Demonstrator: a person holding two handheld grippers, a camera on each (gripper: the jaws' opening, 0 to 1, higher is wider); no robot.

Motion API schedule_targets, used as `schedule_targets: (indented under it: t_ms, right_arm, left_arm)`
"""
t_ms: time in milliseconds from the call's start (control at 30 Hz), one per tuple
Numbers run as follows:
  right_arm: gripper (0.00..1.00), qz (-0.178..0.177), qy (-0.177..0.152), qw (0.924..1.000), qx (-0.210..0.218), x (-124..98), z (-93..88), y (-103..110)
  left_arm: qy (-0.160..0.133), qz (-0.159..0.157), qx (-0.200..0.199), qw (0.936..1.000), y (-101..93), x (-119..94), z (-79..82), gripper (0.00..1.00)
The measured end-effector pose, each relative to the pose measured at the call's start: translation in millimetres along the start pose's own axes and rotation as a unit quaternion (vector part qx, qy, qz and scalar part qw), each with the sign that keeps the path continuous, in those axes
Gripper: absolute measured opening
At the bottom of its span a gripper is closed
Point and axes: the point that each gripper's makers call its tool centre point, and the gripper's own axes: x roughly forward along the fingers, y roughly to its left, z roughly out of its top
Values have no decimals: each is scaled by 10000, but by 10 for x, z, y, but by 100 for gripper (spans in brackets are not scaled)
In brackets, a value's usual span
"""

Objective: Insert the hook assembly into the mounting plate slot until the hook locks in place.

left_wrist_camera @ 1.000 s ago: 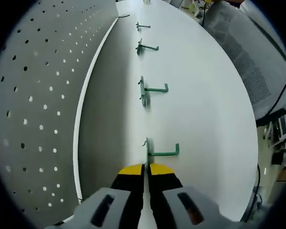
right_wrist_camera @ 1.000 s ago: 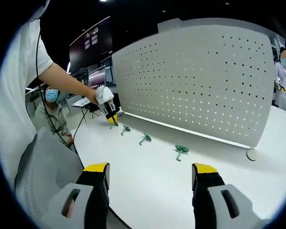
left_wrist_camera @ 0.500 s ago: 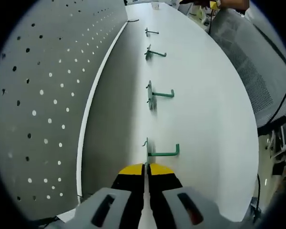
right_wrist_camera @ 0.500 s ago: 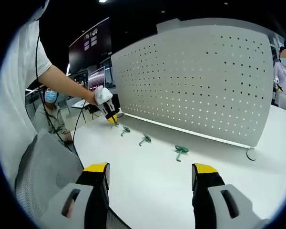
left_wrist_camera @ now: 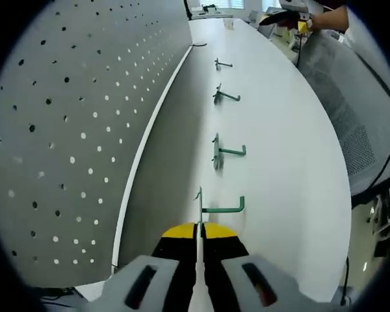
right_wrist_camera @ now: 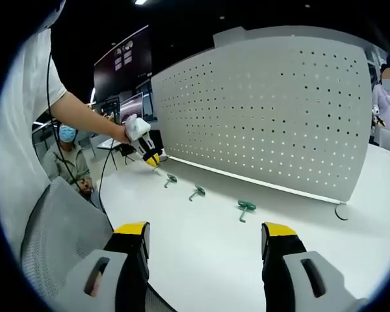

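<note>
Left claw point(left_wrist_camera: 200, 229), hook point(left_wrist_camera: 211, 207) higher now

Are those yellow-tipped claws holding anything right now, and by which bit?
The left gripper is shut on a green hook, pinching its flat back plate. The right gripper is open and holds nothing.

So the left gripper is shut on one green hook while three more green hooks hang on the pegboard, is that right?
Not quite: the left gripper is shut on a green hook, but the three other hooks lie on the white table beside the pegboard, as the left gripper view shows.
</note>
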Motion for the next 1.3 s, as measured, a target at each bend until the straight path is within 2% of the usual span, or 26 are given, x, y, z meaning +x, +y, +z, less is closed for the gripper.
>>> schedule_targets:
  t_ms: [300, 433, 600, 900, 1033, 1300]
  right_arm:
    - [68, 12, -9, 10000, -51, -4, 10, 9]
    - [68, -16, 1, 10000, -60, -4, 9, 0]
    - [68, -32, -9, 10000, -51, -9, 16, -3]
    - [68, 1, -11, 9999, -100, 0, 23, 17]
    - [68, -8, -33, 9999, -110, -7, 31, 12]
    - [68, -3, -62, 9999, -140, -11, 43, 20]
  left_arm:
    - [-248, 222, -102, 9994, 29, -115, 159, 1]
    - [-471, 294, -318, 9980, 37, -171, 253, 1]
    - [-670, 418, -350, 9963, 30, -241, 334, 1]
    - [-1197, 605, -527, 9896, -4, -413, 556, 1]
    - [-1344, 669, -613, 9868, -14, -467, 586, 1]
    - [-1772, 873, -992, 9753, -33, -565, 725, 1]
